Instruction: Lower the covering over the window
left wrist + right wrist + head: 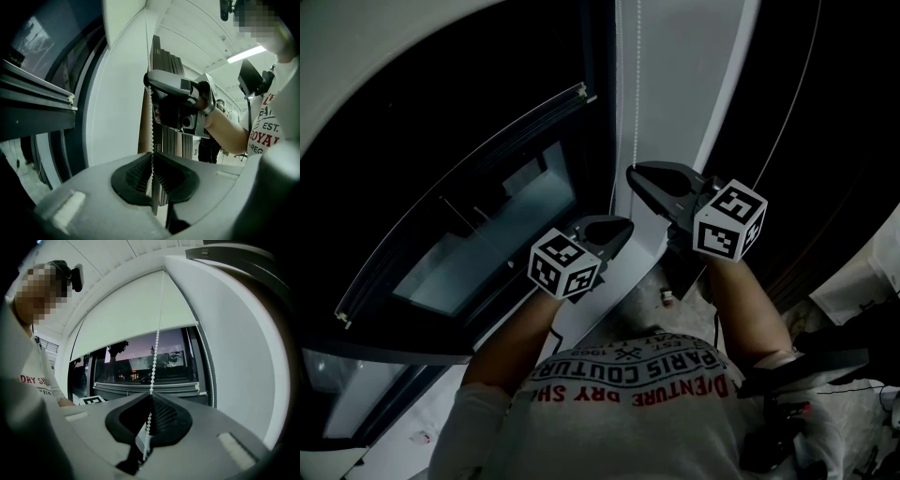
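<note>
Beside the window (140, 366), both grippers sit on one strand of the bead chain (635, 94), the right gripper (636, 176) above the left gripper (619, 230). Each pair of jaws is closed tight on the beads, and the chain runs up taut from between the pads. The blind (136, 319) covers only the upper part of the glass, so most of the drop looks left to do.

The step in hand appears to be a hand-over-hand pull. It would go best if the upper grip draws straight down along the chain's own line, not out from the wall, so the beads do not jump their sprocket. The lower jaws should let go first and leave room. The other strand (208, 366) near the frame should hang free to run upward.
</note>
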`<state>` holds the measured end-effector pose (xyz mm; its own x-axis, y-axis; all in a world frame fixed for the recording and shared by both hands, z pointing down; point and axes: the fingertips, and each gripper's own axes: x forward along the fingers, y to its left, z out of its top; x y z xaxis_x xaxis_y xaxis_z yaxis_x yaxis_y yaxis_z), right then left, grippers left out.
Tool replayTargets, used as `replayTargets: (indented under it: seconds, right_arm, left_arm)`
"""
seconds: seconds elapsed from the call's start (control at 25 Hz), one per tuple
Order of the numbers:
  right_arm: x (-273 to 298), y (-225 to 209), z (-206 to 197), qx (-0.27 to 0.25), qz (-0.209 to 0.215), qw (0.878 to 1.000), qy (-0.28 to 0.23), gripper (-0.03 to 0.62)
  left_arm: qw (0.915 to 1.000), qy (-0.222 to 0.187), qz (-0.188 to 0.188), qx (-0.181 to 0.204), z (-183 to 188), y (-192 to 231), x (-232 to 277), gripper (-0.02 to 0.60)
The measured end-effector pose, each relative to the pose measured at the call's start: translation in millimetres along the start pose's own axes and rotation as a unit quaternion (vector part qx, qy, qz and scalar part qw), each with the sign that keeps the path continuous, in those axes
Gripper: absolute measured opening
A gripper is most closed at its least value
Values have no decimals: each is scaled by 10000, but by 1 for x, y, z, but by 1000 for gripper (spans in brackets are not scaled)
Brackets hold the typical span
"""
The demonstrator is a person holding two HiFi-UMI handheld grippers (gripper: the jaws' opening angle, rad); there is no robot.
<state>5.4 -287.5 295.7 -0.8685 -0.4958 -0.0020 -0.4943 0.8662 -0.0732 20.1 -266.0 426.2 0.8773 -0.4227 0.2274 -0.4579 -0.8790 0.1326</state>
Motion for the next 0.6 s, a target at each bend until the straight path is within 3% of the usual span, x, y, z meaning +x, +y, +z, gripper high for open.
replayTargets:
  seconds: [0.28,0.6]
  right_arm:
    - [0,-1,-6,-13,-48,10000,-41,6]
    - [1,-4,-80,302,-95,9975,638,6]
  left_arm:
    - [9999,78,24,64,-7,3,0,15]
    - [9976,672,89,-151,-76,11,7,15]
